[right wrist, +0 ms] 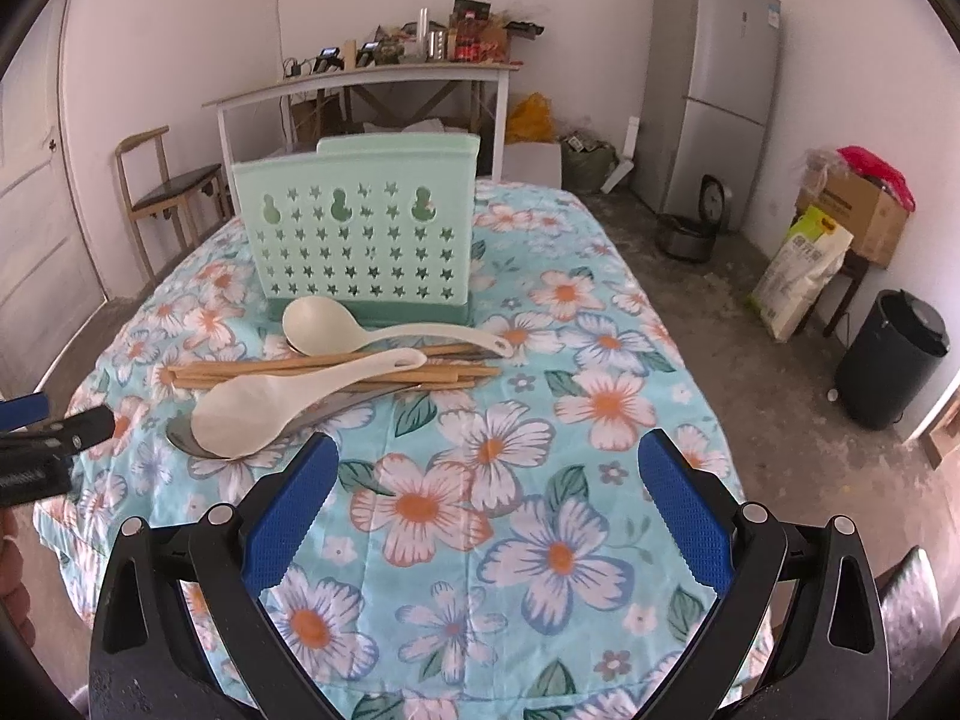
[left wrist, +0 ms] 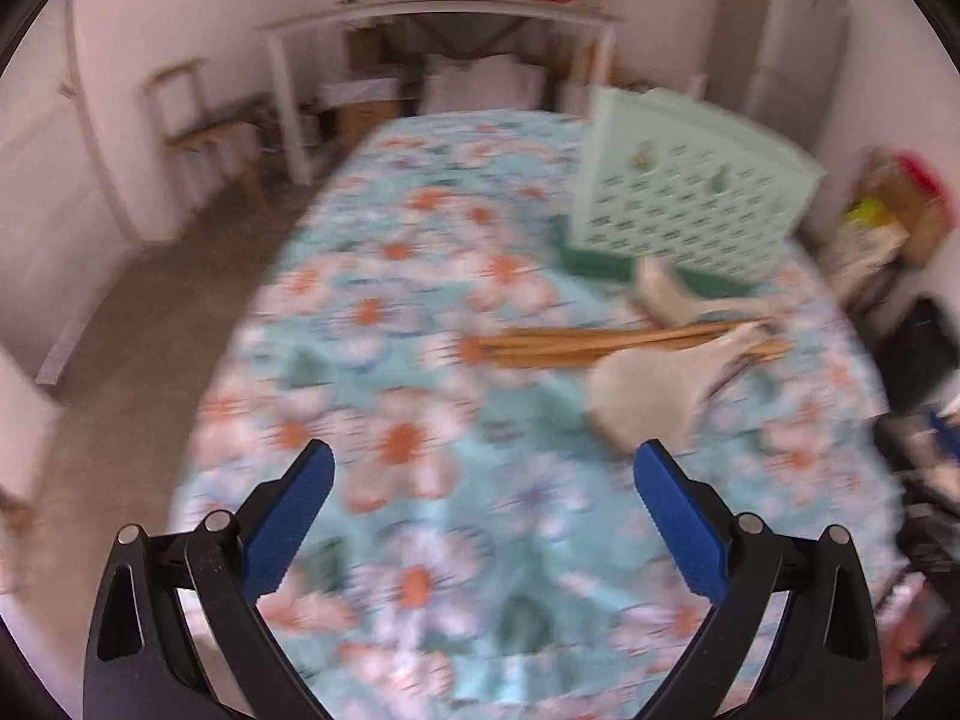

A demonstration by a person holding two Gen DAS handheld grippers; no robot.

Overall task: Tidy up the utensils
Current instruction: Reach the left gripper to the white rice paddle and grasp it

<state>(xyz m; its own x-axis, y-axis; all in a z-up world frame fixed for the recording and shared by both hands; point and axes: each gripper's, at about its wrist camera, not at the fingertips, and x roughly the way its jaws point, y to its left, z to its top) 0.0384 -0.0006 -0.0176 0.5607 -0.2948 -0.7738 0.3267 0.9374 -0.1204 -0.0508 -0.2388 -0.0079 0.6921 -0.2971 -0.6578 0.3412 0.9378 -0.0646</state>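
Ahead of the right gripper (right wrist: pixel 483 450) and a little left of its fingers, the utensils lay in a loose pile on the counter (right wrist: pixel 600 540), their long axes running roughly left to right. The nearer cream rice paddle (right wrist: pixel 264 405) had its broad, dimpled blade at the left and its handle rising toward the right; it rested across the wooden chopsticks (right wrist: pixel 336 369), a flat bundle of thin tan sticks. A grey metal spoon (right wrist: pixel 186 438) peeked out beneath the paddle's blade. Just beyond, a smooth cream ladle (right wrist: pixel 312 324) lay with its round bowl at the left and its slim handle pointing right. Behind the pile stood the pale green plastic utensil holder (right wrist: pixel 354 234), upright, its front pierced with star and gourd-shaped holes above a darker green base. A floral cloth in teal, white and orange covered the counter.

The right gripper's blue ribbed fingers stood wide apart, holding nothing. The left gripper (left wrist: pixel 483 462), seen through a blurred view, was likewise spread wide and empty, with the pile ahead and to the right of its fingers
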